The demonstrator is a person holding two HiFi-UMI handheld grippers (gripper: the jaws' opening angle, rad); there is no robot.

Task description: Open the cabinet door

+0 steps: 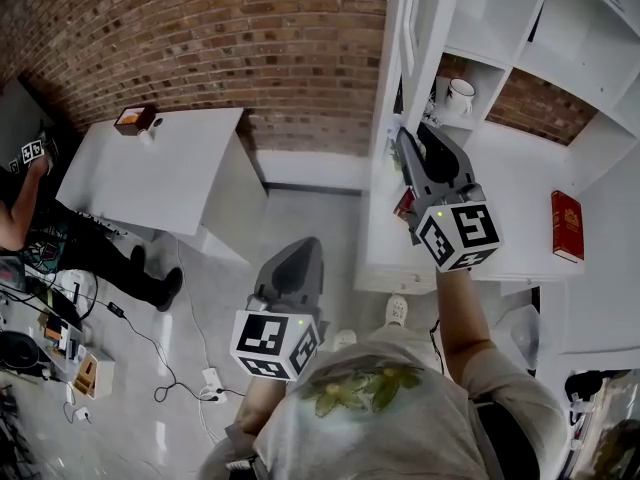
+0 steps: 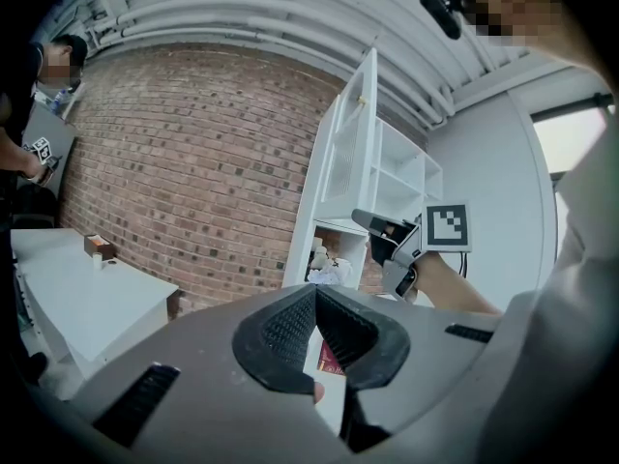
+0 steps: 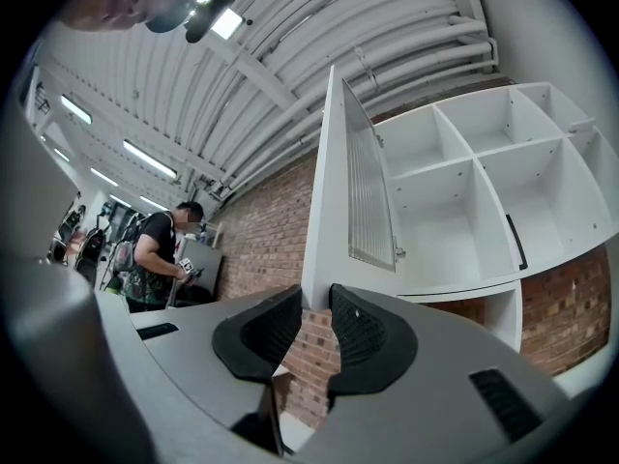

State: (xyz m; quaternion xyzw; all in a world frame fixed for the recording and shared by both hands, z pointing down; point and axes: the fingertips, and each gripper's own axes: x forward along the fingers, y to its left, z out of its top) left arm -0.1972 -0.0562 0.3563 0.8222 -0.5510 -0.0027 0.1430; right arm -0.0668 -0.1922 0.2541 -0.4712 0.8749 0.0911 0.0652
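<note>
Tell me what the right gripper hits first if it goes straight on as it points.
Likely the open cabinet door: its edge stands just ahead between the right gripper's parted fingers, though depth is unclear.

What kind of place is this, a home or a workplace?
Probably a workshop or test lab in an industrial building, not a home: a bare brick wall, an arched ceiling with exposed pipes and strip lights, and cables loose on the floor near a plain white table.
</note>
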